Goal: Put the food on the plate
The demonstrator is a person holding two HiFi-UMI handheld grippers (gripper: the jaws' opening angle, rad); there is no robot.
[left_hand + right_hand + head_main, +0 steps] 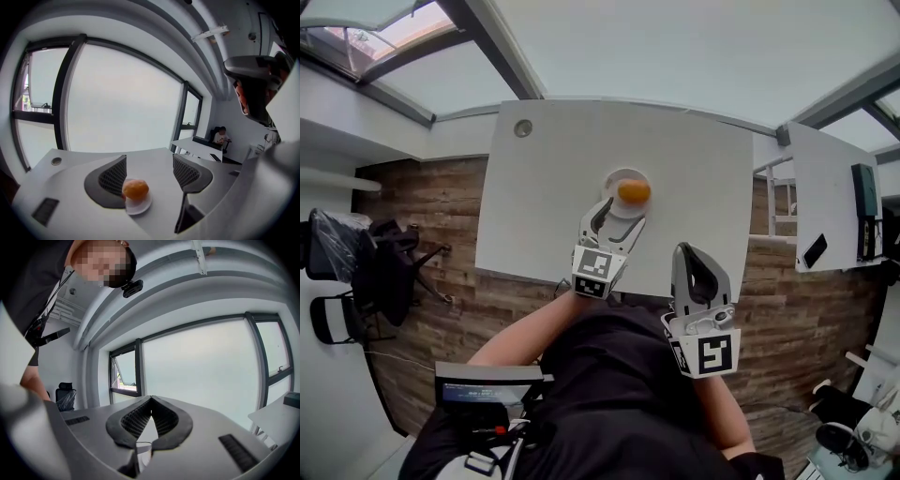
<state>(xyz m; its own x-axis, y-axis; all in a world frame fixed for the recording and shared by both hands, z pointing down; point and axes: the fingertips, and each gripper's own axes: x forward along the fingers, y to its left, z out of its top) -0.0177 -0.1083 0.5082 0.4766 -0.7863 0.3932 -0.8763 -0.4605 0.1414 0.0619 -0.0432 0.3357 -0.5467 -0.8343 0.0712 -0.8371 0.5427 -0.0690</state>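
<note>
Food [135, 189]: round, orange-brown, glossy, on small white plate [140, 206].

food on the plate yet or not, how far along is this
Done: the orange food sits on the small white plate on the table. In hand: nothing. The left gripper hangs open by the plate, not gripping the food; the right gripper is shut and empty, back near the table edge. Left: seemingly only to draw the left gripper clear.

Left edge of the plate [140, 206] out of sight behind the left gripper [150, 161]
</note>
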